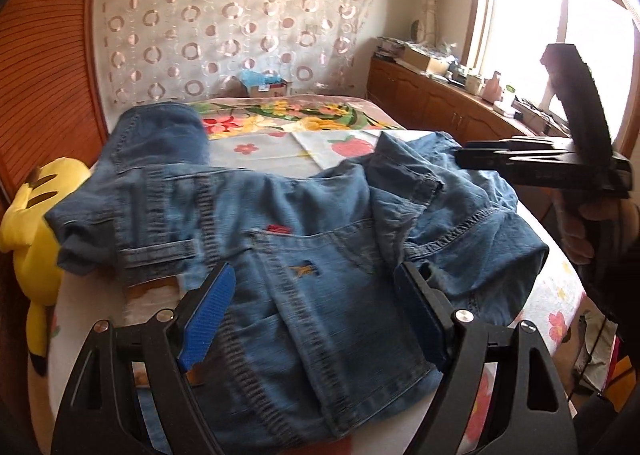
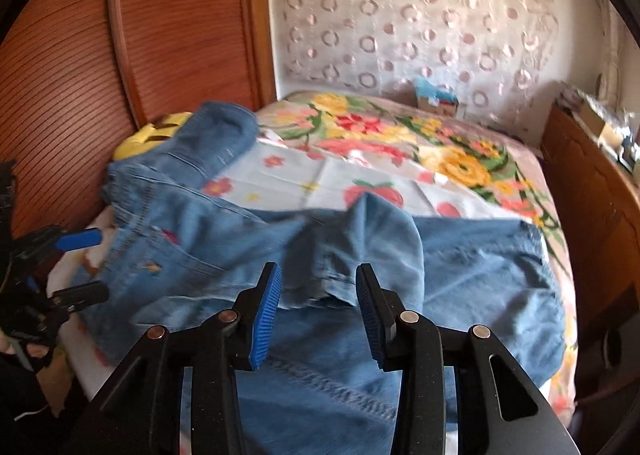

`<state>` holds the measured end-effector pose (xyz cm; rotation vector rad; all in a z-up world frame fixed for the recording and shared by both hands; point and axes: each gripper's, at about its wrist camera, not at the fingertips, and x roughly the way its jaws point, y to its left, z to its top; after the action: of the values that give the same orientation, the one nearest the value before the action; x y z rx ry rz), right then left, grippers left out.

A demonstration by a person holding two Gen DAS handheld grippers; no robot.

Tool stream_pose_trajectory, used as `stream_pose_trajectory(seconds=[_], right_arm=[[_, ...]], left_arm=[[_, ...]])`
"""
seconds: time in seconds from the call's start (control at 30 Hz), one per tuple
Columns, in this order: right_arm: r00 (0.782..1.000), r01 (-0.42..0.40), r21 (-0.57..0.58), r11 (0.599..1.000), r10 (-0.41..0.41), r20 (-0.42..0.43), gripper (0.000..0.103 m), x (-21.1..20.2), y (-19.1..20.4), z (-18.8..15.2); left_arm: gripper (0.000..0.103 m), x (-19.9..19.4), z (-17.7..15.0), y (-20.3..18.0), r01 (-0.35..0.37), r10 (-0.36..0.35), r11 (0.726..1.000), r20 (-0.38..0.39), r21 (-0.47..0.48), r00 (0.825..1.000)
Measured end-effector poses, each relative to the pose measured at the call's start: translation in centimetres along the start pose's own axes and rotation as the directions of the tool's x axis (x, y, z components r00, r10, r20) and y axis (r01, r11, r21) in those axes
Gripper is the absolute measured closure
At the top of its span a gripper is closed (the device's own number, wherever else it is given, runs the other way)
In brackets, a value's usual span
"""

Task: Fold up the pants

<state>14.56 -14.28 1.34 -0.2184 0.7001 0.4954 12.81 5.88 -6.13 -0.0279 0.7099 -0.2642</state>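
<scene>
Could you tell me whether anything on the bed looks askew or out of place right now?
Yes: the jeans lie rumpled, not flat, one leg flopped loosely over the other. A yellow plush toy is wedged beside them against the wooden headboard.

A bed (image 2: 400, 183) carries a floral blanket (image 2: 452, 147) and a lighter flowered sheet (image 1: 280, 151). A yellow plush toy (image 1: 36, 223) sits at its edge against a ribbed wooden panel (image 2: 80, 55). A ring-patterned curtain (image 1: 224, 23) hangs behind a small cardboard box (image 1: 268, 87). Cluttered wooden cabinets (image 1: 440, 99) run beneath a bright window (image 1: 532, 23).
</scene>
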Motion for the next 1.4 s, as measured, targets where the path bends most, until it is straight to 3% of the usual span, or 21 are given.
stream_pose_trajectory(seconds=[0.4,0.53,0.57,0.63,0.67,0.73,0.93,1.07,1.4], right_arm=[[0.996,-0.040,0.073,0.997,0.046,-0.080,0.059,5.5,0.0,2.6],[0.992,-0.049,0.079,0.996,0.058,-0.111,0.065,6.9,-0.2,3.2],[0.990,-0.056,0.085,0.995,0.066,-0.122,0.072,7.2,-0.3,3.4],[0.988,-0.071,0.093,0.993,0.082,-0.129,0.089,7.7,-0.6,3.6],[0.988,-0.080,0.095,0.992,0.092,-0.124,0.098,7.6,-0.7,3.7],[0.988,-0.108,0.096,0.989,0.118,-0.098,0.098,7.5,-1.0,4.3],[0.985,-0.171,0.006,0.985,0.171,0.014,0.098,3.2,2.0,6.9],[0.972,-0.217,-0.042,0.975,0.220,0.079,0.099,0.8,5.0,9.3],[0.936,-0.322,-0.168,0.932,0.341,0.093,0.099,0.8,10.9,12.3]], left_arm=[[0.021,2.9,0.8,-3.2,0.072,-0.070,0.996,-0.044,0.049,0.997],[0.043,4.4,0.7,-3.8,0.102,-0.097,0.994,-0.091,0.049,0.991],[0.047,4.8,0.6,-4.0,0.105,-0.099,0.993,-0.101,0.053,0.990],[0.068,5.2,0.4,-4.2,0.108,-0.100,0.992,-0.112,0.061,0.989],[0.072,5.2,0.3,-4.3,0.102,-0.094,0.992,-0.114,0.068,0.989],[0.098,4.7,0.2,-4.6,0.109,-0.101,0.991,-0.100,0.082,0.990],[0.100,-1.1,0.5,-3.8,0.129,-0.130,0.988,0.007,0.088,0.991],[0.100,-4.5,0.3,-2.6,0.112,-0.117,0.990,0.050,0.083,0.992],[0.100,-10.7,-1.9,2.6,0.005,-0.006,1.000,0.121,0.010,0.993]])
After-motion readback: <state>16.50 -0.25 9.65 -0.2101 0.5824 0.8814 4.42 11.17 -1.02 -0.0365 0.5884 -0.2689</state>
